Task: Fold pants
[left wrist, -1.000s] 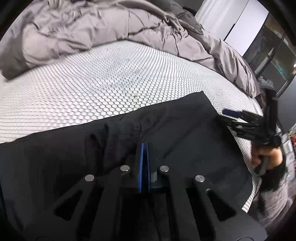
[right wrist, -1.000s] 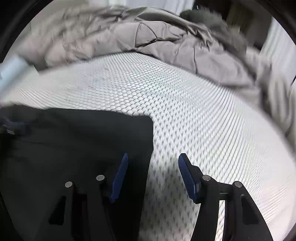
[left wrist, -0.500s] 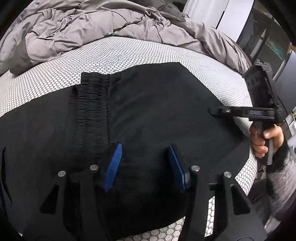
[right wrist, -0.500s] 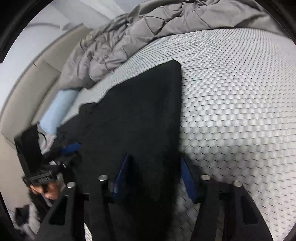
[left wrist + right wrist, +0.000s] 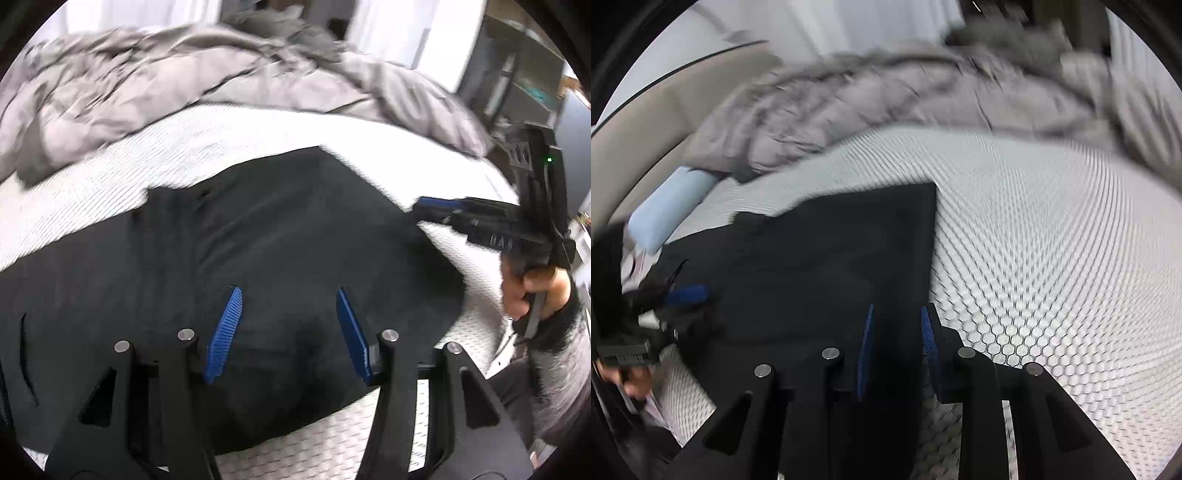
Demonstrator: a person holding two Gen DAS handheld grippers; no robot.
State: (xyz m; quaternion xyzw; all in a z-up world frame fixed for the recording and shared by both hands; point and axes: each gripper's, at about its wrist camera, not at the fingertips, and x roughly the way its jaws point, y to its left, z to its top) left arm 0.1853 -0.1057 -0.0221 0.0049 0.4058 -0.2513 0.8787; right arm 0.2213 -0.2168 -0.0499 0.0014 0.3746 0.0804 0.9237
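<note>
Item: black pants point(image 5: 280, 236), laid folded on the honeycomb-patterned mattress point(image 5: 1052, 258), near its front edge.

Left gripper point(image 5: 288, 332): fingers spread wide above the cloth, nothing held.

Right gripper point(image 5: 897, 350): fingers parted at the fabric's right edge; contact could not be determined.

Risk, as judged: only the top layer might be pinched, so the fold could be dragged askew.

A light-blue pillow point(image 5: 668, 210) was shown only by the right view; dark shelving point(image 5: 524, 88) only by the left.

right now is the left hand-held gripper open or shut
Open: the left hand-held gripper has its blue pads spread wide above the black pants, gripping nothing.
</note>
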